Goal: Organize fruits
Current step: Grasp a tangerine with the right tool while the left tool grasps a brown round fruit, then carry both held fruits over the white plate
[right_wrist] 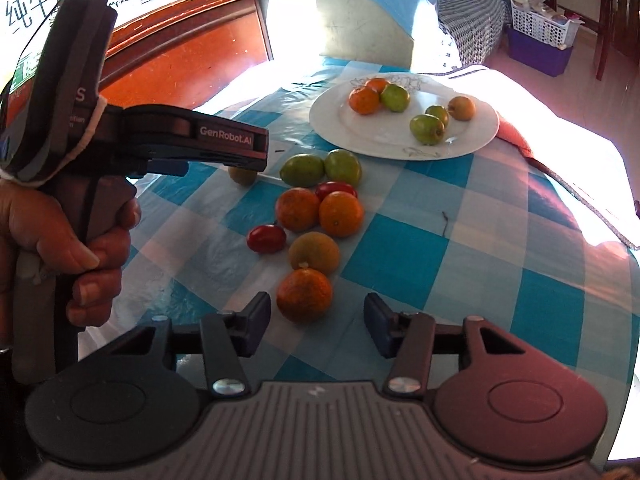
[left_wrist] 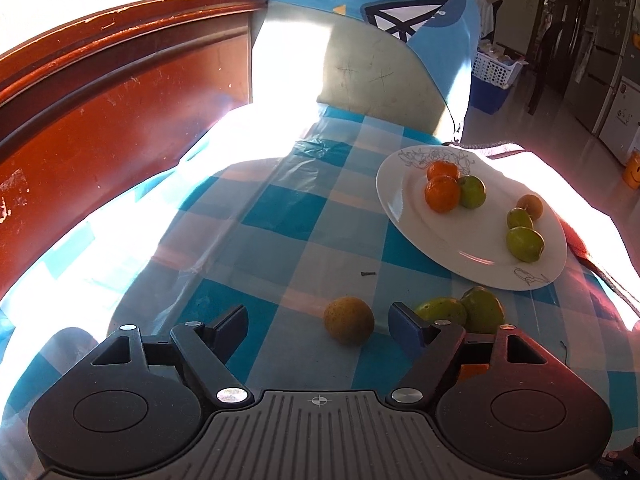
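Observation:
A white plate (left_wrist: 460, 248) (right_wrist: 360, 136) on the blue checked cloth holds two oranges (left_wrist: 442, 194), several green fruits (left_wrist: 525, 244) and a small brown one. My left gripper (left_wrist: 320, 326) is open, with a brownish-yellow fruit (left_wrist: 349, 320) between its fingers, nearer the right pad and untouched. Two green fruits (left_wrist: 460, 312) lie just beyond that pad. My right gripper (right_wrist: 316, 316) is open around the near side of an orange (right_wrist: 305, 294), and its pads do not press it. Beyond it lie a brownish fruit (right_wrist: 314, 252), two oranges (right_wrist: 341, 214) and two red tomatoes (right_wrist: 266, 239).
A hand (right_wrist: 92, 248) holds the left gripper's body (right_wrist: 200, 144) at the left of the right wrist view. A red-brown wooden panel (left_wrist: 120, 92) stands along the left. A chair back (left_wrist: 372, 76) draped in blue is behind the table. A small black screw (left_wrist: 366, 274) lies on the cloth.

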A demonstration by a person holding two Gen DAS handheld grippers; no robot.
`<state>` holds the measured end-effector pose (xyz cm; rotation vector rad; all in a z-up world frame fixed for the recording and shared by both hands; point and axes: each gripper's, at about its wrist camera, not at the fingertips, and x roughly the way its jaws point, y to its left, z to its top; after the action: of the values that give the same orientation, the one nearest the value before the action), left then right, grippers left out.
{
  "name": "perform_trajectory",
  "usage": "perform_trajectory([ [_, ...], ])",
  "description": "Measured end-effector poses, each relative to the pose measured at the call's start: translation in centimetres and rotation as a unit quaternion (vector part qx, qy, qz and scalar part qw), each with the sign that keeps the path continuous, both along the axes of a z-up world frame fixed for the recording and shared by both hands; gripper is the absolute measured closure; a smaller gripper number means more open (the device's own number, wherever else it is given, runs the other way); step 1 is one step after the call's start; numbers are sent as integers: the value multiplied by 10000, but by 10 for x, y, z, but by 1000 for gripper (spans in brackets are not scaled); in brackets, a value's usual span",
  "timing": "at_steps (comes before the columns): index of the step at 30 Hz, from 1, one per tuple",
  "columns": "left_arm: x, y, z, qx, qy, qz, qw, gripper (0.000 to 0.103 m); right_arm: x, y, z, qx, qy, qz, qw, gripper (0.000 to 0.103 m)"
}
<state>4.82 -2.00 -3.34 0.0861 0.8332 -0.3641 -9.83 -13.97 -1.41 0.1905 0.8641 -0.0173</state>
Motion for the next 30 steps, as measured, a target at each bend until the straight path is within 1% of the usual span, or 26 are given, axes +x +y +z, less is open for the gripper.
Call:
perform_trajectory([
  [2,1,1,-3,-9,36,49,10000,30,1,1,0,-35,-19,26,10000,52],
  [4,2,1,-4,-31,52,91,9999,33,1,2,0,-79,-37,56,9999,55],
  [10,4,0,-5,-13,18,109,9999,34,1,2,0,-69,-44,62,9999,55],
  [16,3,-4,-6,96,-10,40,9999,44,0,3,0,-110,-47,96,9999,55],
  [17,2,-5,-6,113,-29,24,9999,48,0,4,0,-125,-51,103,9999,55],
  [18,2,-6,-6,141,-50,-4,9999,54,0,5,0,-149,-59,114,9998,56],
  [19,1,-8,-6,165,-66,-42,9998,59,-1,6,0,-188,-80,131,9997,62],
  [21,1,-9,-5,171,-91,-108,9998,70,-1,8,0,-248,-122,196,9994,69],
  [22,1,-9,-5,127,-77,-131,9998,73,-1,8,0,-243,-140,222,9994,72],
  [23,1,-8,-4,73,-48,-152,9998,78,-1,9,0,-246,-148,235,9993,72],
  [26,0,-6,-3,14,-19,-108,9999,78,-2,10,0,-289,-184,252,9991,72],
  [30,-1,1,4,-139,-37,10,9999,78,-3,7,5,-204,-274,203,9992,73],
])
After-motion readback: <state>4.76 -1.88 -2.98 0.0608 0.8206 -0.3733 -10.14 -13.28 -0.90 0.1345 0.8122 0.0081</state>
